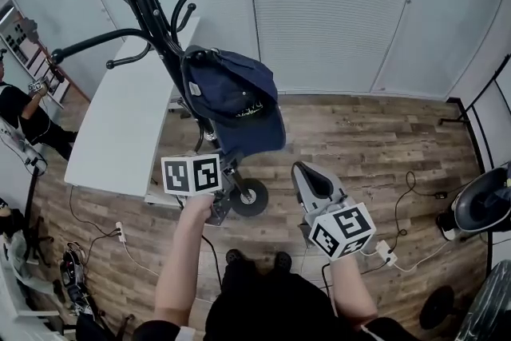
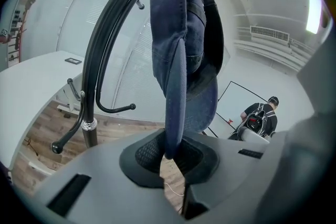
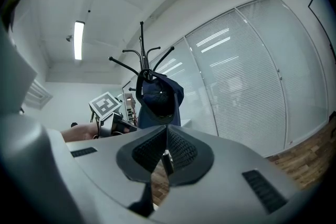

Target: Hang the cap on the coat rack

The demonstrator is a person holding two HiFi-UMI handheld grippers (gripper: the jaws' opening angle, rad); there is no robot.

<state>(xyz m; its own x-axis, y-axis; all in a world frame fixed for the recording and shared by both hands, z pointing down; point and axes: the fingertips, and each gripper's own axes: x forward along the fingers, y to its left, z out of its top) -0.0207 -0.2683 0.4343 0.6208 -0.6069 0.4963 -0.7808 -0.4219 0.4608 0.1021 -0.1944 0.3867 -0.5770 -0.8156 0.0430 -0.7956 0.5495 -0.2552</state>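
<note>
A dark blue cap (image 1: pixel 231 96) hangs from a hook of the black coat rack (image 1: pixel 152 4), its brim pointing down. In the left gripper view the cap (image 2: pixel 181 50) hangs from the rack's hook at the top, and the brim's lower edge runs down between the jaws. My left gripper (image 2: pixel 169 153) is shut on that brim edge. In the head view the left gripper (image 1: pixel 223 160) sits just under the cap, its marker cube by the hand. My right gripper (image 1: pixel 303 172) is held apart to the right of the cap, shut and empty. The right gripper view shows its jaws (image 3: pixel 167 157) closed, with the cap (image 3: pixel 157 97) farther off.
A white table (image 1: pixel 128 116) stands left of the rack. The rack's base (image 1: pixel 251 196) rests on the wood floor just ahead of my feet. Cables and a power strip (image 1: pixel 383 251) lie on the floor. A black chair (image 1: pixel 483 204) is at the right; a person (image 1: pixel 24 112) stands far left.
</note>
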